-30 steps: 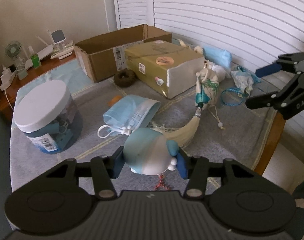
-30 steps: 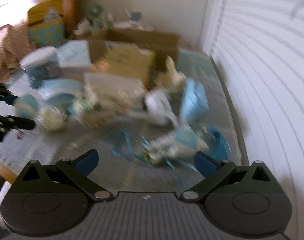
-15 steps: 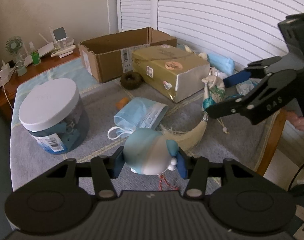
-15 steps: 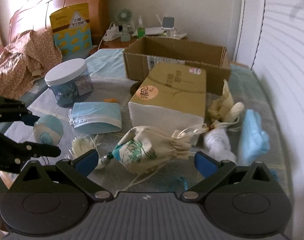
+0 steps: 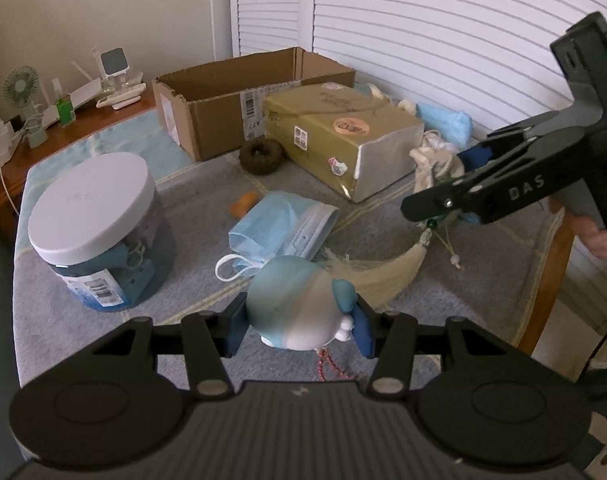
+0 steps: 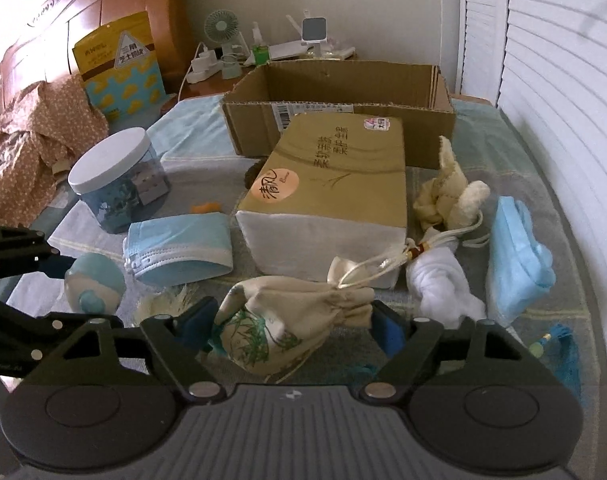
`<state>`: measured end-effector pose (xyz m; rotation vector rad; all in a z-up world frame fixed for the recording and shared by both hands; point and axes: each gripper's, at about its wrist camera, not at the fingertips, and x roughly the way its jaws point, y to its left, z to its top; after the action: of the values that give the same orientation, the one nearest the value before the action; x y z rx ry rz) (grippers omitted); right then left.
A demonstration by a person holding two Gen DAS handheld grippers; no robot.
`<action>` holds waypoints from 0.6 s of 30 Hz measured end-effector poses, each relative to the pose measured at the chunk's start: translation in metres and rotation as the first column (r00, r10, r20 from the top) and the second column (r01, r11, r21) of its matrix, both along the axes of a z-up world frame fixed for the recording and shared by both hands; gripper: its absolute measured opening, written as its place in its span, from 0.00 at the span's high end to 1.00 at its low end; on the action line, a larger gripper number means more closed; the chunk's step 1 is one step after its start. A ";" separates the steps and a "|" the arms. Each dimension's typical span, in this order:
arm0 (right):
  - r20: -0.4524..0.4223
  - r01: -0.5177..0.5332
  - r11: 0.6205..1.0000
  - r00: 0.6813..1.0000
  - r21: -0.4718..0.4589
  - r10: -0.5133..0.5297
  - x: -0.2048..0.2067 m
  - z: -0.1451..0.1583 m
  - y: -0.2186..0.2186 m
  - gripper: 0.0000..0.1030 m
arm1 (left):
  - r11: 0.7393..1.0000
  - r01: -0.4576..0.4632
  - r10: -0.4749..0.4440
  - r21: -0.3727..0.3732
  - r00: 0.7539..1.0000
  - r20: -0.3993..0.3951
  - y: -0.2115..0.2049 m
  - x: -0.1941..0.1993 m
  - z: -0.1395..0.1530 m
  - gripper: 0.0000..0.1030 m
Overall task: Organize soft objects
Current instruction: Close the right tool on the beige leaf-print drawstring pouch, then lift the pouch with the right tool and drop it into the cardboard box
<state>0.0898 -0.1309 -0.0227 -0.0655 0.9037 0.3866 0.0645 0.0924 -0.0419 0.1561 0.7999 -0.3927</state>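
Note:
My left gripper (image 5: pixel 299 326) is shut on a round blue-and-white plush toy (image 5: pixel 297 308), held above the grey mat; the toy also shows in the right wrist view (image 6: pixel 93 282). My right gripper (image 6: pixel 293 322) has its blue pads on both sides of a cream drawstring pouch (image 6: pixel 279 320) with a green plant print, and looks closed on it. The pouch is mostly hidden behind the right gripper in the left wrist view (image 5: pixel 435 164). Its cream tassel (image 5: pixel 377 272) lies on the mat. An open cardboard box (image 6: pixel 339 100) stands at the back.
A gold tissue box (image 6: pixel 327 184), a white-lidded jar (image 5: pixel 97 232), blue face masks (image 5: pixel 281 228) (image 6: pixel 517 256), a white cloth (image 6: pixel 443 284), a cream plush (image 6: pixel 447 196) and a brown ring (image 5: pixel 261 154) lie on the mat. The table edge (image 5: pixel 551 276) is at right.
My right gripper swung in over the pouch and its jaws narrowed from wide open onto it. My left gripper kept hold of the plush toy and lifted slightly.

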 end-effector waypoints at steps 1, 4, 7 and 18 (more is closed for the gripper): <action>0.005 0.002 1.000 1.000 -0.006 -0.002 -0.001 0.002 0.000 0.19 | 1.000 -0.001 0.001 0.003 1.000 -0.001 0.000 0.000 0.000 0.50; 0.013 0.002 0.999 1.000 -0.033 -0.002 -0.006 0.010 0.001 0.20 | 1.000 0.000 0.000 0.011 1.000 -0.002 -0.001 -0.002 0.003 0.50; 0.031 0.001 0.999 1.000 -0.054 0.001 -0.013 0.021 0.000 0.21 | 1.000 0.005 -0.005 0.023 1.000 0.007 -0.003 -0.005 0.007 0.50; 0.100 0.045 0.989 0.994 -0.141 -0.031 -0.030 0.071 -0.005 0.24 | 0.999 0.029 -0.031 0.036 0.999 0.044 -0.013 -0.021 0.021 0.50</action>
<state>0.0595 -0.1358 0.0485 -0.1970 0.8337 0.2803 0.0438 0.0791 -0.0205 0.2094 0.7612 -0.4019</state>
